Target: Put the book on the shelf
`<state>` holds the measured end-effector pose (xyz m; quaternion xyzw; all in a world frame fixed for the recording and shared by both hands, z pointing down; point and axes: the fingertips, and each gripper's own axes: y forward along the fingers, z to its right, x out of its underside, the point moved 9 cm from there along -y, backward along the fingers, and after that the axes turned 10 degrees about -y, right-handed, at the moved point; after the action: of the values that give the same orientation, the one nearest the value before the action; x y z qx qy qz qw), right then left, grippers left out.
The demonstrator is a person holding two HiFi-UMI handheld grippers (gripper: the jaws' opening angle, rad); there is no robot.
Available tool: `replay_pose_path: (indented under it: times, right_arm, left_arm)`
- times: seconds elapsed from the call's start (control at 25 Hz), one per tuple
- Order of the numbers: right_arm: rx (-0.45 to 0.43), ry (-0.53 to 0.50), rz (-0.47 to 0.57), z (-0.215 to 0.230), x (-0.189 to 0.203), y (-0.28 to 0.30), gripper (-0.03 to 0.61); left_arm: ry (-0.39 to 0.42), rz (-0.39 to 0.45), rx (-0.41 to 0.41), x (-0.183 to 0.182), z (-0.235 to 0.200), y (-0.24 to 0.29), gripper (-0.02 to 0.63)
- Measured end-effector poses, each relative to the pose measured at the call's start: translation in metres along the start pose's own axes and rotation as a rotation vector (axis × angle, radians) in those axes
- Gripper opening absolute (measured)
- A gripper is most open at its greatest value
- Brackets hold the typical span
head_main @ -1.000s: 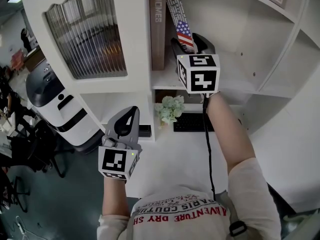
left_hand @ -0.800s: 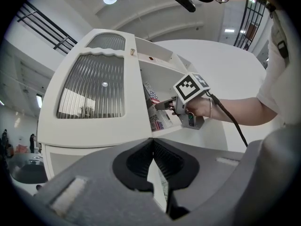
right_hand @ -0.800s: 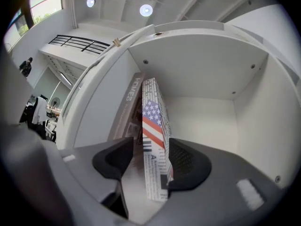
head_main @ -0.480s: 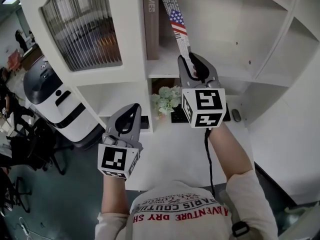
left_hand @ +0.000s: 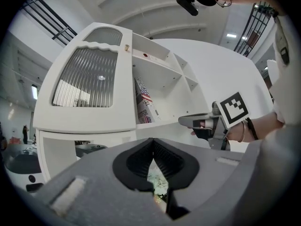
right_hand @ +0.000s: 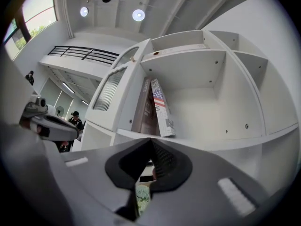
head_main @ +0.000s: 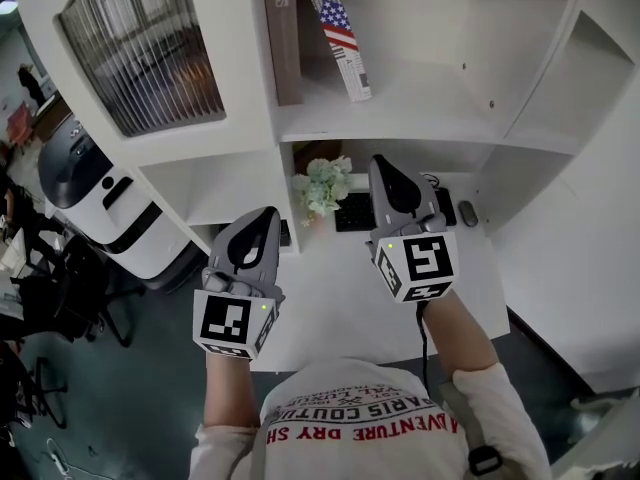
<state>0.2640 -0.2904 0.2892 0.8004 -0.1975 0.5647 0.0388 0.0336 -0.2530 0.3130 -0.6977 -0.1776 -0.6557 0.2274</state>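
The book (head_main: 340, 38) with a flag on its spine stands on the white shelf (head_main: 430, 108), tilted left against a brown book (head_main: 283, 38). It also shows in the right gripper view as the book (right_hand: 162, 108) and in the left gripper view as the book (left_hand: 145, 105). My right gripper (head_main: 384, 161) hangs below the shelf over the desk, well clear of the book, with its jaws shut and empty (right_hand: 150, 142). The left gripper (head_main: 266, 214) is held lower left, also shut with nothing in it (left_hand: 151, 142).
A ribbed-glass cabinet door (head_main: 140, 58) is left of the books. Under the shelf sit a small plant (head_main: 320, 186), a keyboard (head_main: 355, 213) and a mouse (head_main: 468, 213) on the white desk (head_main: 330, 308). A white rounded machine (head_main: 90, 183) stands on the floor at left.
My right gripper has drawn back and down from the shelf, away from the book, and its jaws have come together. The book stays leaning on the shelf. The left gripper has hardly moved.
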Motion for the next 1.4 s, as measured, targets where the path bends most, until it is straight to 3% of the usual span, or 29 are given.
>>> replay_pose_path:
  times: [0.2, 0.52, 0.84, 1.4]
  right_arm:
    - [-0.039, -0.020, -0.004, -0.008, 0.020, -0.032, 0.000]
    - [-0.093, 0.081, -0.017, -0.002, 0.037, -0.059, 0.000]
    - [-0.156, 0.027, 0.011, -0.007, 0.033, -0.065, 0.000]
    - [-0.146, 0.033, -0.052, -0.006, 0.046, -0.065, 0.000]
  left_arm:
    - [0.000, -0.011, 0.011, 0.006, 0.006, 0.000, 0.002]
    - [0.006, -0.042, 0.022, 0.018, 0.012, -0.001, 0.002]
    - [0.030, -0.053, 0.063, 0.014, 0.021, 0.004, 0.002]
    - [0.030, -0.055, 0.068, 0.020, 0.021, 0.006, 0.002]
